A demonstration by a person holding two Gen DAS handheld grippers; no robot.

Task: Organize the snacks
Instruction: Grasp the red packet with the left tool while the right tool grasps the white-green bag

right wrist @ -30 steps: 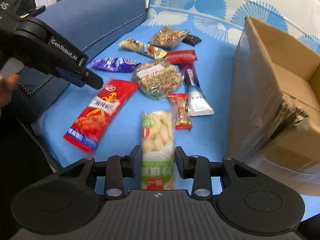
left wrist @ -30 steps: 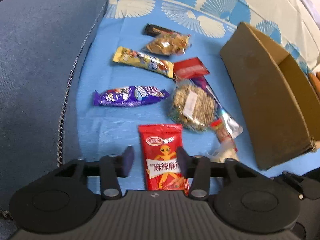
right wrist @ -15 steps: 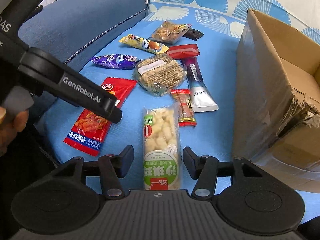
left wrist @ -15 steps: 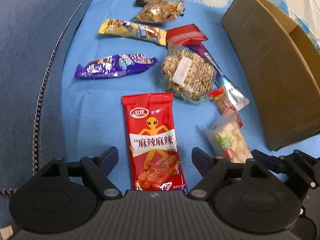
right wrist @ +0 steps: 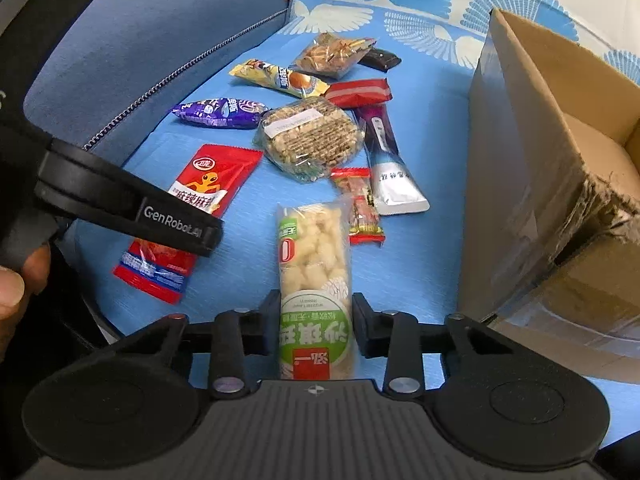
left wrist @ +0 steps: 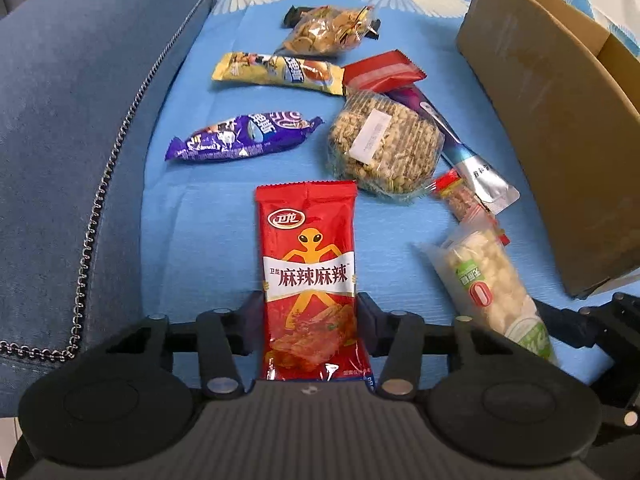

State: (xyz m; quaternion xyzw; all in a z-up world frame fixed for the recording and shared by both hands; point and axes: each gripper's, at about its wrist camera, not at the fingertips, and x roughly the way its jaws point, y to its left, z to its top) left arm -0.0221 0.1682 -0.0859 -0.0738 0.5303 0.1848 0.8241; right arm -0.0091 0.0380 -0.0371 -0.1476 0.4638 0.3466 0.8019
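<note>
Blue cloth [left wrist: 208, 216]: both grippers closed on snacks, red packet [left wrist: 308, 276] left [left wrist: 308, 316], puffed-snack pack [right wrist: 314, 280] right [right wrist: 316, 316].

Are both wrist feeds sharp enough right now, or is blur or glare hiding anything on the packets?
Left wrist: sharp, print on the red spicy strip packet reads clearly, mild glare on its upper half; fisheye bows the cardboard box. Right wrist: sharp too, the puffed snack pack label is legible; window light washes out the far corner.

Two wrist cameras look low and close across a blue sofa seat [left wrist: 200, 220].
Each faces forward along its own jaws; both share the scattered snack packets and the cardboard box [right wrist: 520, 140] at right.
</note>
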